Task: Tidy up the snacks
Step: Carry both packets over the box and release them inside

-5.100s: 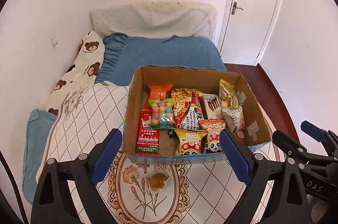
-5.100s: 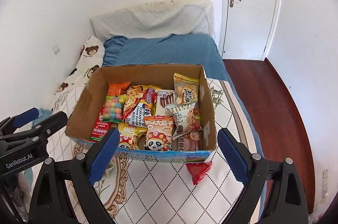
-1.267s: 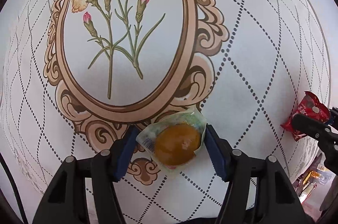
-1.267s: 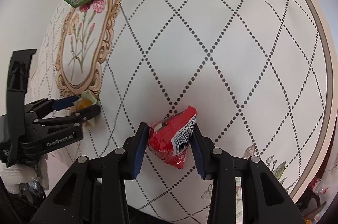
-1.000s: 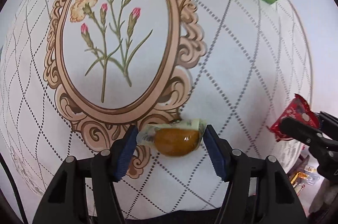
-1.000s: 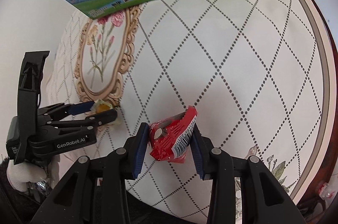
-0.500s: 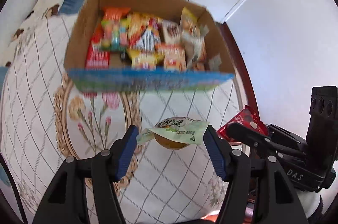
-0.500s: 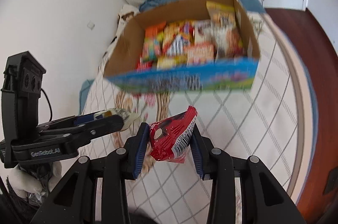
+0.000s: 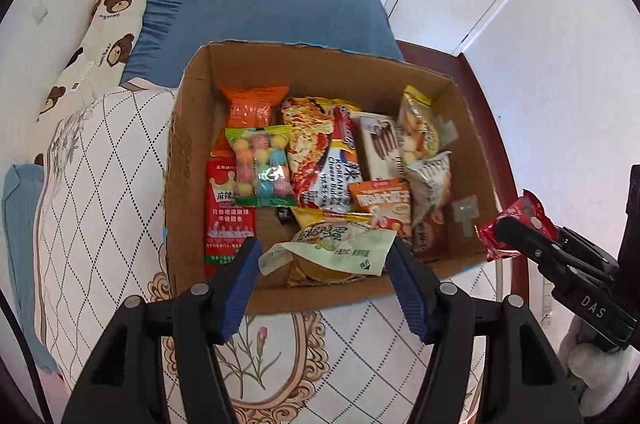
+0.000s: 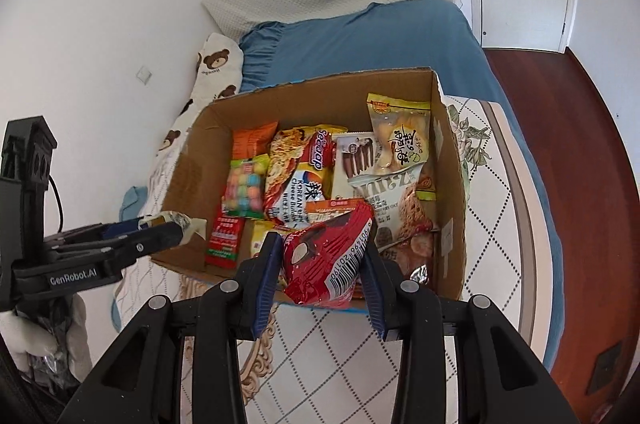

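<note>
Both grippers have come up off the quilt since the earlier frames, where they were low over the patterned cover closing on two loose snacks; now they hang above the near edge of the cardboard box (image 9: 192, 128), each with its catch in hand. The left gripper (image 9: 322, 260) is closed to a middling width on a clear-wrapped orange jelly cup (image 9: 332, 256), its pale green label crumpled across the top, and that cup sits in view over the near left part of the box opening. The right gripper (image 10: 320, 256) is clamped tightly on a red foil snack packet (image 10: 328, 256) with a barcode showing, held over the near right part of the box; in the left wrist view the same packet pokes out beside the box's right wall. The box rests on the white diamond-pattern quilt (image 9: 100, 192) spread on the bed, and already holds a packed row of snacks, among them a bag of coloured candy balls (image 9: 260, 164) and a noodle packet (image 10: 296, 184). I judge that the pickup is finished and the carry nearly so: what remains is to lower each piece into a gap near the front of the box and let go. No other loose snack shows on the quilt in these views.
</note>
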{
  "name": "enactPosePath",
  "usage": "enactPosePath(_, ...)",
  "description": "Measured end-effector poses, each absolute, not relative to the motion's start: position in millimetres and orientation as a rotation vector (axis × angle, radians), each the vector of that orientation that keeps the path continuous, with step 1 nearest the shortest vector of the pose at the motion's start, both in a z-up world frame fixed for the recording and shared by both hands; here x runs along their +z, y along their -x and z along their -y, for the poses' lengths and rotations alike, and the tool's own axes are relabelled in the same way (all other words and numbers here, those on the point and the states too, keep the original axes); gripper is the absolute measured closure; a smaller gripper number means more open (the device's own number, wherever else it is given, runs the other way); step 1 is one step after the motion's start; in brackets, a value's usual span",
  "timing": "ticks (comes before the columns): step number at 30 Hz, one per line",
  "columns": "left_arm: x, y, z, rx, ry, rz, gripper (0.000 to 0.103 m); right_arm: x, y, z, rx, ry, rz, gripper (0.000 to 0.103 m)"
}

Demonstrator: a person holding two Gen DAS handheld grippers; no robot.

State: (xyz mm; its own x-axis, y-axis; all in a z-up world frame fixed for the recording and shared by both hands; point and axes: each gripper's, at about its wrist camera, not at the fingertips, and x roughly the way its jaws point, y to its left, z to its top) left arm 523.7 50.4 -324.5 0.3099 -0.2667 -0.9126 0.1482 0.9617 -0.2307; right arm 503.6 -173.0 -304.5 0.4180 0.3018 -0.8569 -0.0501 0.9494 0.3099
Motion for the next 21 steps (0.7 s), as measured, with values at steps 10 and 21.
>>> enactPosePath(10, -380.4, -557.8, -46.1, -0.264, 0.056, -1.318, 0.041, -353.9, -533.1, 172.2, 0.21, -0.247, -1.221, 0.062)
enactPosePath(21, -416.2, -575.4, -47.0, -0.252, 0.069, -1.425, 0.027, -399.9, -547.3, 179.5, 0.189, -0.377, -1.398, 0.028)
